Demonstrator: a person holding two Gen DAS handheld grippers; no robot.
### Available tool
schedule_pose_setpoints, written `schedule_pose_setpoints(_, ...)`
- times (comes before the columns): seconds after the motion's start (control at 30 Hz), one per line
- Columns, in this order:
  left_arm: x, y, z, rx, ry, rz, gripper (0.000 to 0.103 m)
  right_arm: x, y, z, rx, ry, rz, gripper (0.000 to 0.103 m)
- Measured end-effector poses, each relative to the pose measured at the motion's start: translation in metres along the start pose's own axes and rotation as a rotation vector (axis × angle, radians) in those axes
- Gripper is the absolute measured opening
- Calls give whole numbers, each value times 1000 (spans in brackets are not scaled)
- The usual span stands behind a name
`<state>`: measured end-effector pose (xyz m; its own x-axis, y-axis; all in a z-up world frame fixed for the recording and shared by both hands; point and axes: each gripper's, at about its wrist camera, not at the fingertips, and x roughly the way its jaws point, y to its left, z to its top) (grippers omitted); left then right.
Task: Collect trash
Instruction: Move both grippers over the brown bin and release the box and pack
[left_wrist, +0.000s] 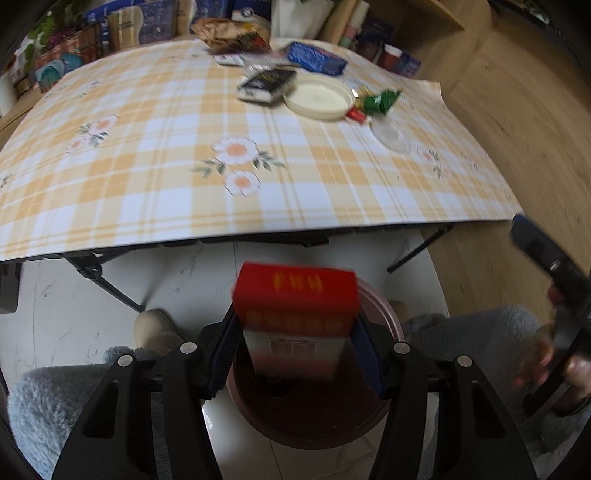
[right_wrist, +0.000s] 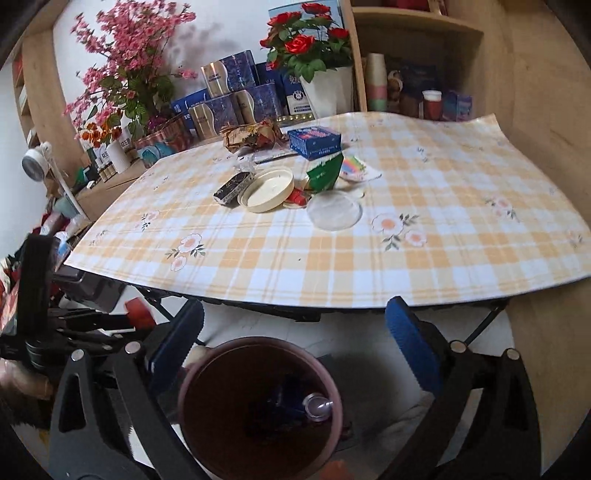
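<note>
My left gripper (left_wrist: 295, 332) is shut on a red and white carton (left_wrist: 295, 306), which hangs over the brown bin (left_wrist: 314, 424) on the floor. My right gripper (right_wrist: 295, 314) stands wide open with nothing between its blue pads, above the same bin (right_wrist: 207, 354), where a small bottle (right_wrist: 317, 406) lies. Trash on the checked table (right_wrist: 443, 258) includes a black box (right_wrist: 232, 188), a cream lid (right_wrist: 267, 188), a green wrapper (right_wrist: 325, 173), a clear lid (right_wrist: 334, 210), a blue box (right_wrist: 314, 142) and a crumpled paper bag (right_wrist: 251, 136).
The table's near edge overhangs the bin. A person's fleece-clad knees (left_wrist: 480, 332) and slipper (left_wrist: 155, 328) flank the bin. Flower pots (right_wrist: 325, 92), tins and boxes line the far side; wooden shelves (right_wrist: 406, 74) stand at the back right.
</note>
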<state>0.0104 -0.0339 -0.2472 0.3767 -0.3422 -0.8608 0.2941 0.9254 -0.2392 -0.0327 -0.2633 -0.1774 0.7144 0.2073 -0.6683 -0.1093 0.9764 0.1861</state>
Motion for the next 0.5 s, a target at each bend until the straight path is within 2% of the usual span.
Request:
schedule_pose_setpoints(0.2, 25, -5, -3, 38, 65, 10, 55, -4, -6, 11, 2, -25, -6, 97)
schedule_pose_setpoints(0.4, 41, -6, -10, 29, 130, -10, 56, -9, -11, 15, 6, -35, -16, 97)
schedule_pose_setpoints(0.5, 37, -4, -10, 21, 113, -9, 77, -10, -17, 15, 20, -45, -15, 97)
